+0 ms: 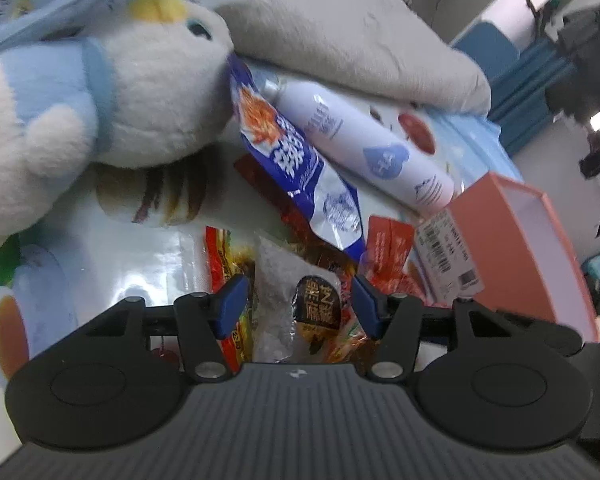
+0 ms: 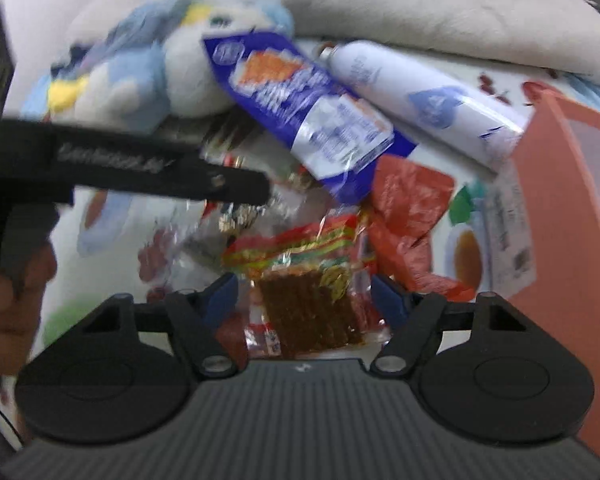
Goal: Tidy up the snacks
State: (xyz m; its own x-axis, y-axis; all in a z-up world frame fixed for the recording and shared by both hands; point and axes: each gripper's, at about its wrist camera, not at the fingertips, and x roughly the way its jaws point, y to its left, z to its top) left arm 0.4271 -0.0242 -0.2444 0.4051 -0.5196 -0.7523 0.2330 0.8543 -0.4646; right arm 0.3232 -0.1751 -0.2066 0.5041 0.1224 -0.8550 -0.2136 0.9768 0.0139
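Between the right claw's spread jaws lies the red snack packet.

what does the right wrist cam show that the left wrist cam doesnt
Only the right wrist view shows the left gripper's black body and the hand holding it. Only the left wrist view shows the clear packet with a black label between the open left gripper. Both show the plush toy, blue snack bag, white spray can and pink box.
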